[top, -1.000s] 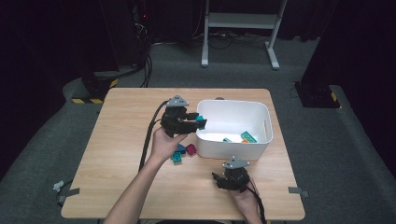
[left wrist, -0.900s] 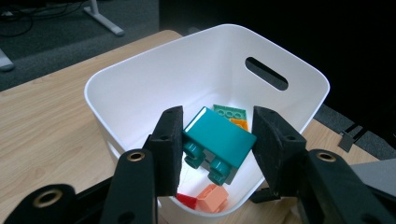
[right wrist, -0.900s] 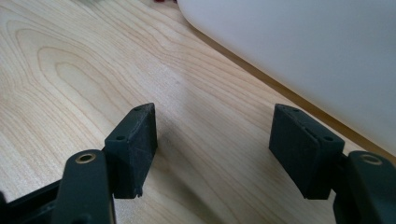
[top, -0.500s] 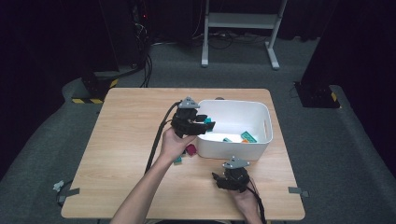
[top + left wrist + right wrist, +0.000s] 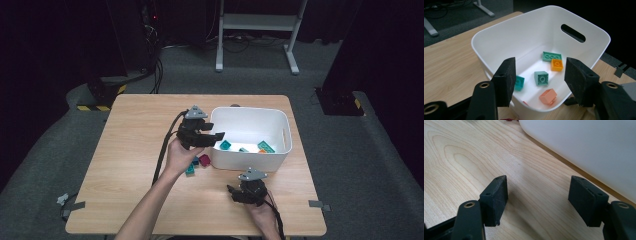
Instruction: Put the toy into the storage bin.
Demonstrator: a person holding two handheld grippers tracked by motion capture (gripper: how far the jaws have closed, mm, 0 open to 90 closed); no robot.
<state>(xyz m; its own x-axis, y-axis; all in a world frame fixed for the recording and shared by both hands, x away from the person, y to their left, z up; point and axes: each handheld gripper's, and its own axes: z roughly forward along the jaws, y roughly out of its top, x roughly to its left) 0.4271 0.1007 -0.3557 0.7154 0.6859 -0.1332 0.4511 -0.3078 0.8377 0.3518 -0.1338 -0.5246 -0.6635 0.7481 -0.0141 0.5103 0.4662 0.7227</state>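
My left gripper [image 5: 216, 136], jaws just opened and empty, hangs over the bin [image 5: 250, 113]'s left rim; 2 blocks [image 5: 204, 160] lie below-left on the desk [image 5: 130, 150], nearer it than my open right gripper [image 5: 239, 191].

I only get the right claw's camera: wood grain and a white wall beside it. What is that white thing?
Observer: A white tub standing on the table.
Operator: Is anything in it?
Observer: Toy blocks: an orange block, a salmon block and a few green blocks lie on its floor.
Operator: And where is the other claw?
Observer: The left claw hangs over the tub's rim. Its jaws have just been opening, and nothing is between them.
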